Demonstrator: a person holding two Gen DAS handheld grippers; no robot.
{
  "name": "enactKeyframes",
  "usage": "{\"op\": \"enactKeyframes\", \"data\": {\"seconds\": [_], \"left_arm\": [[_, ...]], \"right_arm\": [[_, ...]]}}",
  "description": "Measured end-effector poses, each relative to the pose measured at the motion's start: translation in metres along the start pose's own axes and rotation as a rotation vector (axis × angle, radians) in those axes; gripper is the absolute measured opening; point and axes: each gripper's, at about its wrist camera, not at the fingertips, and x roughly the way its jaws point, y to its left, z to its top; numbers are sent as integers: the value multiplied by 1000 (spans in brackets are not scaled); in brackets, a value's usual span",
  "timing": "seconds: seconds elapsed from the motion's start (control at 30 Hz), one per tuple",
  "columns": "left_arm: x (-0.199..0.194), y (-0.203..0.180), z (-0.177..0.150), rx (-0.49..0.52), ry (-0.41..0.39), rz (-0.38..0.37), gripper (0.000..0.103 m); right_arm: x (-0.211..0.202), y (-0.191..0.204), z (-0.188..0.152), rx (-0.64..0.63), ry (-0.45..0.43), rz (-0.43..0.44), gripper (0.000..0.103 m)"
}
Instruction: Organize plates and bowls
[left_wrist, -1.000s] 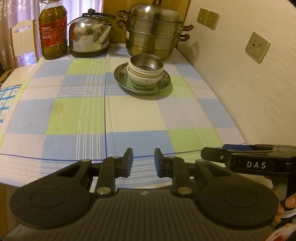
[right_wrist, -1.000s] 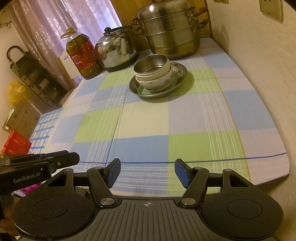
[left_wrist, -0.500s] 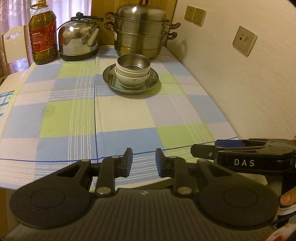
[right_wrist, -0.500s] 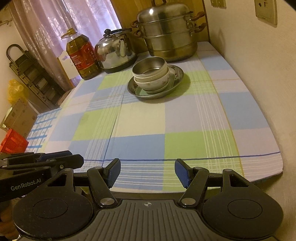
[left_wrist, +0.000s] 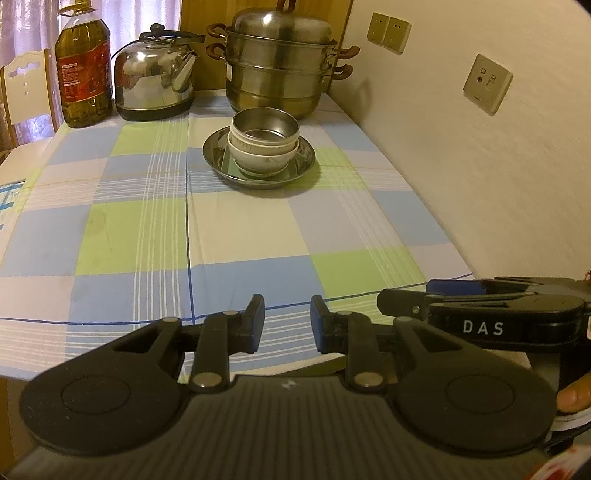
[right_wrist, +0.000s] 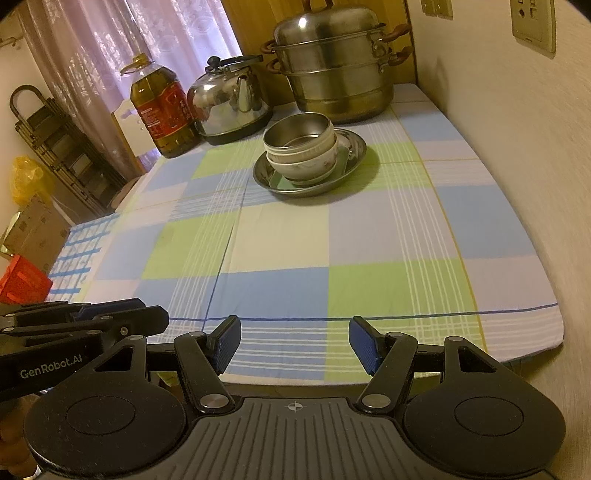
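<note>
Nothing on the table (left_wrist: 236, 236) has shifted since a second ago: the bowls and plate are sitting where they were, and only the camera framing is wobbling slightly. You are holding both hand-held grippers low at the near edge of the table, side by side, angled down toward the checked cloth.

Your left hand-held gripper (left_wrist: 287, 325) is showing a narrow gap between its jaws, with nothing between them. Your right hand-held gripper (right_wrist: 294, 345) is standing spread wider, also with nothing between its blue pads (right_wrist: 364, 345). From the left wrist view, the right one (left_wrist: 480, 314) is appearing at the right edge, with a fingertip visible beneath it. From the right wrist view, the left one (right_wrist: 81, 325) is appearing at the lower left.

Toward the far end of the table, well apart from both grippers, a steel plate (left_wrist: 306, 166) is lying flat. Stacked bowls are sitting on it: a white bowl (left_wrist: 258, 160) at the bottom, another pale one nested in it, and a steel bowl (left_wrist: 264, 123) on top.

Behind the stack, a steamer pot (left_wrist: 280, 70) is standing against the far wall. To its left are standing a kettle (left_wrist: 153, 85) and then an oil bottle (left_wrist: 84, 70). Sockets (left_wrist: 487, 83) are mounted on the wall along the right side.
</note>
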Motion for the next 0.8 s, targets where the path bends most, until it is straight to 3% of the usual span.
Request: {"op": "enactKeyframes", "data": {"seconds": [0.8], "left_arm": [[1,4,2,-4,0,-2,24]], "right_arm": [[4,5,3,-7,4,-2,65]]}}
